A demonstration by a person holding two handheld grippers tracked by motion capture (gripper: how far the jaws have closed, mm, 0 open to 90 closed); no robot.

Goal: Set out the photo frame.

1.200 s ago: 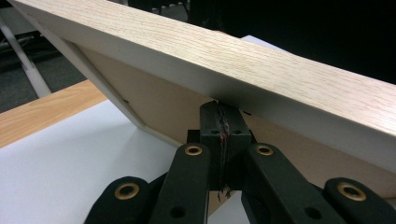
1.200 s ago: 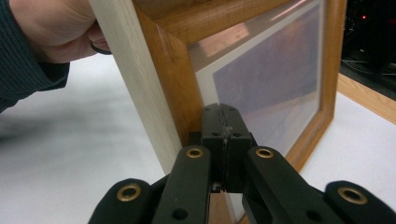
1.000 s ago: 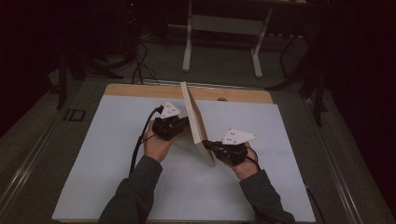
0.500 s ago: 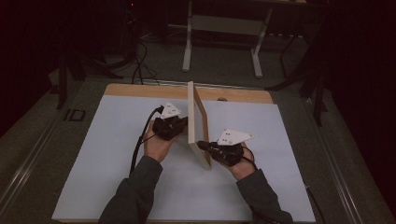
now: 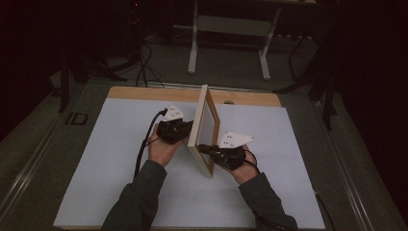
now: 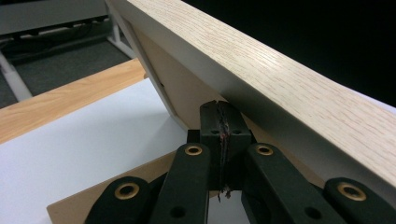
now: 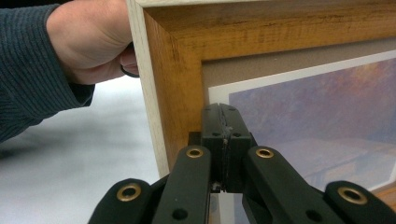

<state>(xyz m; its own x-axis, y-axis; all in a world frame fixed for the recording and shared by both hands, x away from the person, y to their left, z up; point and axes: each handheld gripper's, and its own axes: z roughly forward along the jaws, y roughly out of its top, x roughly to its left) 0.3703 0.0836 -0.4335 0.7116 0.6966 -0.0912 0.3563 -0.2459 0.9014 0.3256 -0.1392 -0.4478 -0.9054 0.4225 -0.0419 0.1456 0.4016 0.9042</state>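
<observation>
Light wooden picture frame (image 5: 204, 130) standing upright on its edge, near the middle of the white counter (image 5: 110, 159), pale outer rim, darker inner face, purple-toned print behind a grey mat

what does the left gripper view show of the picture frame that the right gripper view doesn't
The left gripper view alone shows the picture frame from behind: its plain backing board and a wooden stand flap near the closed left gripper. The right gripper view alone shows the front, with a matted bluish print and the person's other hand. Both show the pale wood frame and the white table top.
</observation>
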